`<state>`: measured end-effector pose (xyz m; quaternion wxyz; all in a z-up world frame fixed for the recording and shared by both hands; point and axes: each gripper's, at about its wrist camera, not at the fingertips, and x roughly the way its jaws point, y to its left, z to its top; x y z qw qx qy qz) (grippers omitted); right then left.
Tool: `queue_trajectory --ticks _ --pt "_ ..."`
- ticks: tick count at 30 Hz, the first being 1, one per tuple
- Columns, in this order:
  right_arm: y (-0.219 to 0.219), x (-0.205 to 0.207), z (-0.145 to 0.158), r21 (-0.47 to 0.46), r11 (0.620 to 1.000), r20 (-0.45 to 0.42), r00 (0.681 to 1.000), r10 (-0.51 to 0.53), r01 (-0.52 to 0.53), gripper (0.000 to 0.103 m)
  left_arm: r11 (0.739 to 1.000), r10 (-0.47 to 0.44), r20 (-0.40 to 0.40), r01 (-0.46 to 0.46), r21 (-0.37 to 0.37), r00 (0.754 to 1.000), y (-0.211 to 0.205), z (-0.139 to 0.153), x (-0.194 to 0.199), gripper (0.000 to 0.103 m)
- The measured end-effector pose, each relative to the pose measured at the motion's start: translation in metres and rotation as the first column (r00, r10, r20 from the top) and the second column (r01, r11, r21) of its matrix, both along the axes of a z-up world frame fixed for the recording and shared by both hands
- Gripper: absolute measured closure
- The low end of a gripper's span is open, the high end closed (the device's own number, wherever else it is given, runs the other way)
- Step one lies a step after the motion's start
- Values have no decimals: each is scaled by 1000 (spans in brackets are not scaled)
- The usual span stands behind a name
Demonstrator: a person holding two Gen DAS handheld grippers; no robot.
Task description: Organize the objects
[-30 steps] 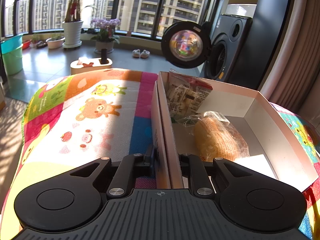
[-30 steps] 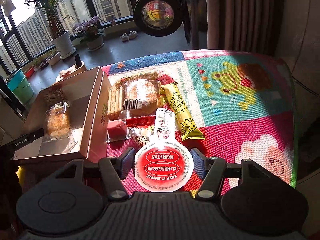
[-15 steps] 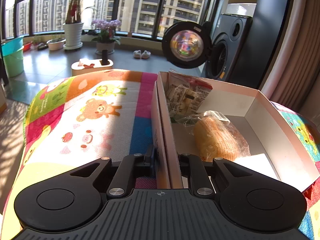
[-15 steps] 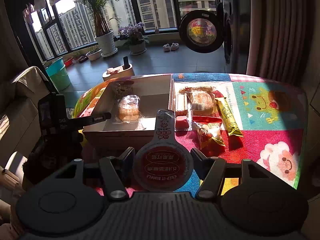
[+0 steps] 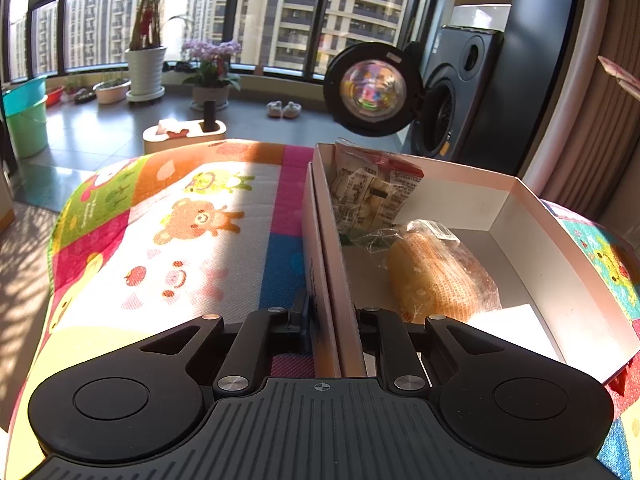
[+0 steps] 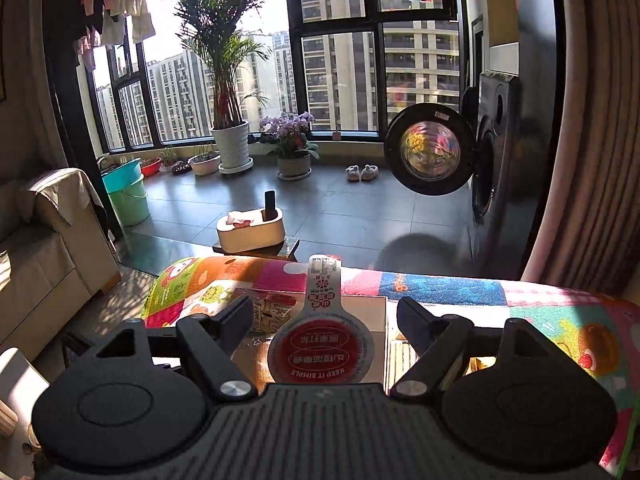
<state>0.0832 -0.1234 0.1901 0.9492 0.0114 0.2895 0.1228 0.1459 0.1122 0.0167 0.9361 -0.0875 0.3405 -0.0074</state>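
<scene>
Holding: left gripper [image 5: 333,322] jaws pinch the box [image 5: 532,216] wall so it stays put.
Carrying: right gripper [image 6: 324,320] jaws spread wide, yet the snack pack [image 6: 322,344] sits between them, above the box, ready to go in.

Left gripper [image 5: 334,316] clamped on the near left wall of the open cardboard box [image 5: 568,280], one finger inside, one outside. In the box: a wrapped bread roll [image 5: 440,276] in the middle, a printed snack packet [image 5: 372,192] leaning in the far left corner. Box sits on a colourful cartoon mat [image 5: 192,232]; a washing machine [image 5: 452,96] with its door open stands far behind.
</scene>
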Motion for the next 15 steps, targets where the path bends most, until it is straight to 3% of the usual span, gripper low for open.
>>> queue_trajectory --ticks 7,15 --pt "-34 2 -45 -22 995 -88 991 -103 101 17 1000 -1 3 1 13 1000 -2 0 -1 87" --pt "-96 -28 -100 -116 956 -151 947 -284 268 15 1000 0 4 0 22 1000 -2 1 -2 88"
